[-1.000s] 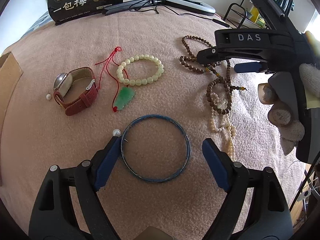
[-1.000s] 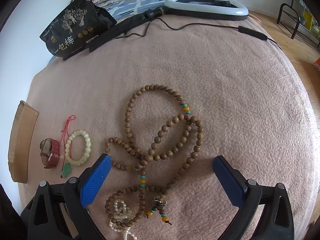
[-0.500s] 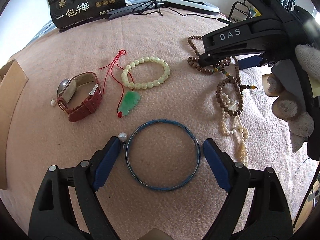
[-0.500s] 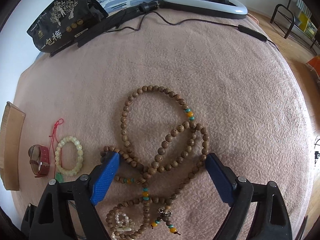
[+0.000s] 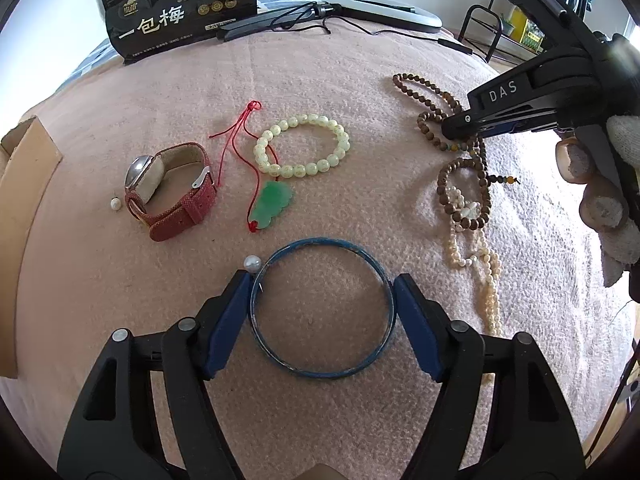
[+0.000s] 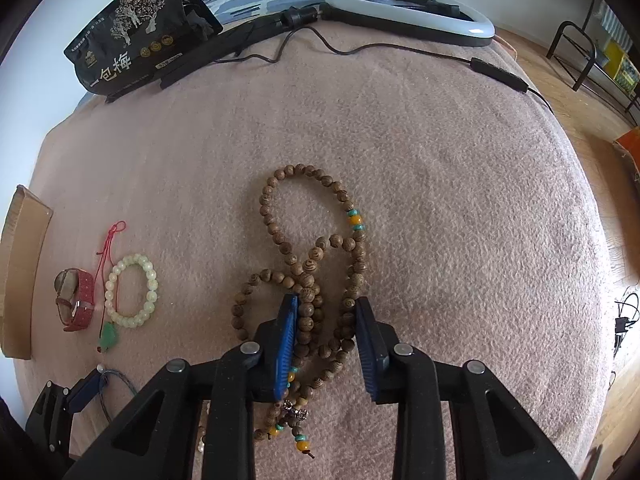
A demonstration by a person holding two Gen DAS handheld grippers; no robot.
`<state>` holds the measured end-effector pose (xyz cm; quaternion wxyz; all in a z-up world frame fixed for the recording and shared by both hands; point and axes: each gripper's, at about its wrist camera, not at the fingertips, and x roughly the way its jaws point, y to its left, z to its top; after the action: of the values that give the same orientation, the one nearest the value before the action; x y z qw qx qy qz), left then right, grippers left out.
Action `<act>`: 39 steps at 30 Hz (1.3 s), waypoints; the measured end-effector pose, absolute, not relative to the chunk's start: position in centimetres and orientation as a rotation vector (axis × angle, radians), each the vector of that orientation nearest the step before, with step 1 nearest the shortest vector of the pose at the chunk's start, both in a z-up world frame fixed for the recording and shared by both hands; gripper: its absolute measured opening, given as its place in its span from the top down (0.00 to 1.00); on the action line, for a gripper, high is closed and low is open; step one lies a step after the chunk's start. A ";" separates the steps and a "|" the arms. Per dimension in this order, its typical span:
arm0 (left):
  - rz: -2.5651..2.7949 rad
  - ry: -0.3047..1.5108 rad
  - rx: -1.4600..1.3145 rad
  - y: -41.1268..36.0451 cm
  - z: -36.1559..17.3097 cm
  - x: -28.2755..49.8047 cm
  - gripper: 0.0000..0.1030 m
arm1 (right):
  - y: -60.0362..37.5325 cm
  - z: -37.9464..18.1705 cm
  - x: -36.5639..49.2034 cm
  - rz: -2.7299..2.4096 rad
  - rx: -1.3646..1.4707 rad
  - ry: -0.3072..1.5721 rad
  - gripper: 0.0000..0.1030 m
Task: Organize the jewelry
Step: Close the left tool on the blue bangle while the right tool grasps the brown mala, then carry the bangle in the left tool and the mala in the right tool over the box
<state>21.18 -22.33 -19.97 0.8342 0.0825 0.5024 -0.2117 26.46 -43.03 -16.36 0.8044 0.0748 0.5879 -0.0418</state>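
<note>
Straddling the blue bangle (image 5: 322,308), the left tongs (image 5: 322,308) are held low, pads at its rim on both sides, grip not confirmed. Right tongs (image 6: 326,336) are narrowed around wooden bead strands (image 6: 308,268), not fully closed. "DAS" is read on the right tongs' side. A black bag (image 5: 180,8) printed "一包梅" lies far ahead. Bare pink blanket (image 6: 460,200) is seen right of the right tongs.

Left gripper (image 5: 322,314): black frame, blue pads, silver screws.
Right gripper (image 6: 326,334): likewise, marked "DAS".
Hand (image 5: 604,196): white-gloved.
</note>
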 end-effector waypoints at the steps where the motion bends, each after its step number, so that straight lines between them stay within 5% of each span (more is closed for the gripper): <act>1: -0.450 1.065 0.174 -22.3 -19.9 21.2 0.28 | -43.0 -16.3 26.4 -0.086 0.162 1.257 0.81; 9: -0.459 1.072 0.125 -21.2 -19.2 21.1 0.28 | -43.0 -15.4 25.7 -0.041 0.199 1.222 0.90; 39: -0.389 0.882 0.034 -12.2 -10.1 18.7 0.28 | -38.3 -0.3 20.2 0.080 0.096 0.950 0.90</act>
<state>18.74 -12.15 -10.06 0.8859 0.0162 0.4242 -0.1870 20.22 -38.34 -0.30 0.8873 0.0460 0.4572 0.0384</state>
